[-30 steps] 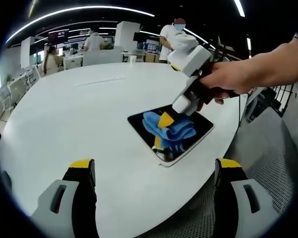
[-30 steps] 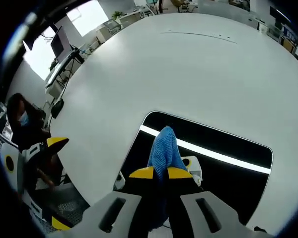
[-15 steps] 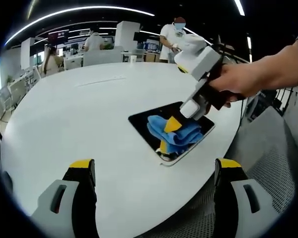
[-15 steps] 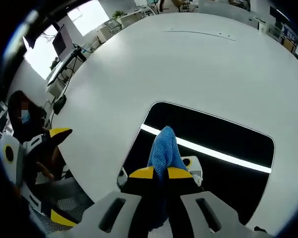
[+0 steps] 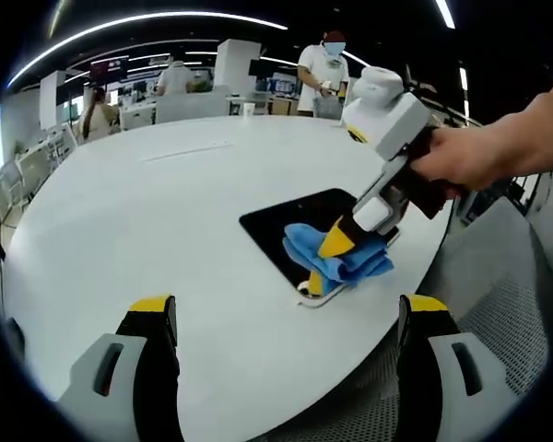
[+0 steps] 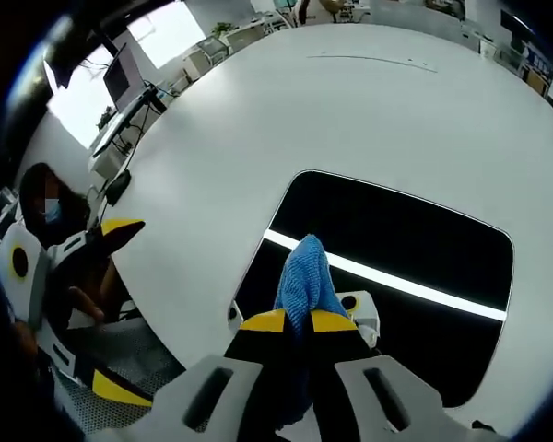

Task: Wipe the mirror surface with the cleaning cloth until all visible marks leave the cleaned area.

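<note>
While the big round white table (image 5: 120, 212) takes up most of the room in front of me, the dark mirror (image 6: 396, 249) lies flat near its edge, its glass showing a bright strip of ceiling light. The right gripper (image 6: 298, 321) has its yellow-tipped jaws pinched tight on the blue cleaning cloth (image 5: 336, 258), which sits bunched on the mirror's near end. The left gripper (image 5: 288, 318) hangs over the table rim, jaws spread wide on nothing.
</note>
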